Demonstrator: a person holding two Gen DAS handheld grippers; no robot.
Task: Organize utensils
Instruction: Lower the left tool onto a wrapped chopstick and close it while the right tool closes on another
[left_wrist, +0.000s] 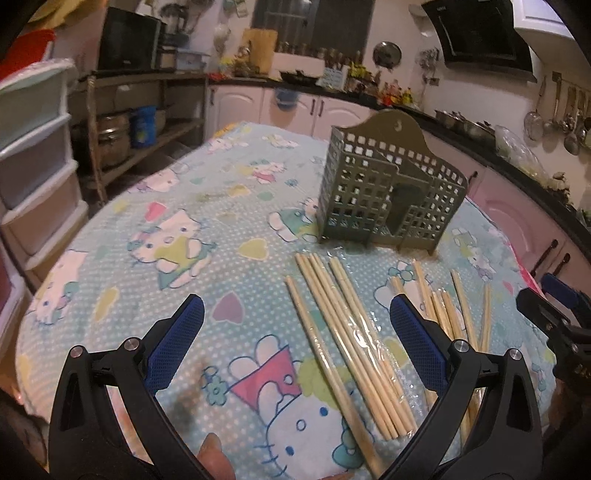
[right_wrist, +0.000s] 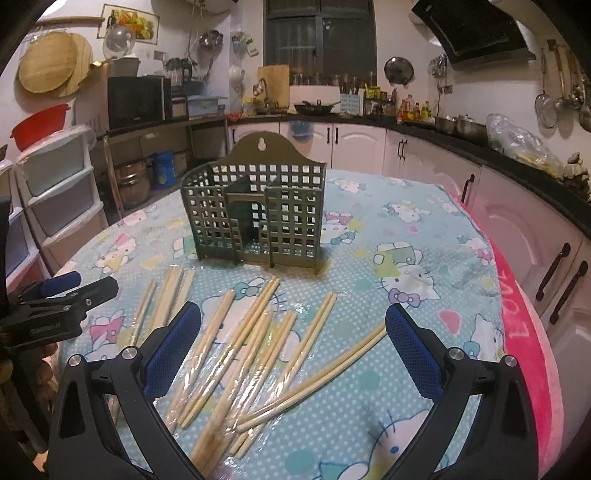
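Observation:
Several pale wooden chopsticks (left_wrist: 343, 332) (right_wrist: 255, 343) lie scattered on clear plastic wrap on the table, in front of an olive-green perforated utensil holder (left_wrist: 388, 195) (right_wrist: 258, 214) that stands upright and looks empty. My left gripper (left_wrist: 295, 325) hovers open over the left bunch of chopsticks, holding nothing. My right gripper (right_wrist: 293, 332) is open above the right-hand spread, also holding nothing. In the left wrist view the right gripper (left_wrist: 554, 310) shows at the right edge; in the right wrist view the left gripper (right_wrist: 70, 291) shows at the left edge.
The table carries a light-blue cartoon-cat cloth (left_wrist: 166, 229) (right_wrist: 424, 258) with a pink edge (right_wrist: 524, 332). Plastic drawers (left_wrist: 33, 155) stand at the left. Kitchen counters and cabinets (right_wrist: 424, 147) run behind and to the right.

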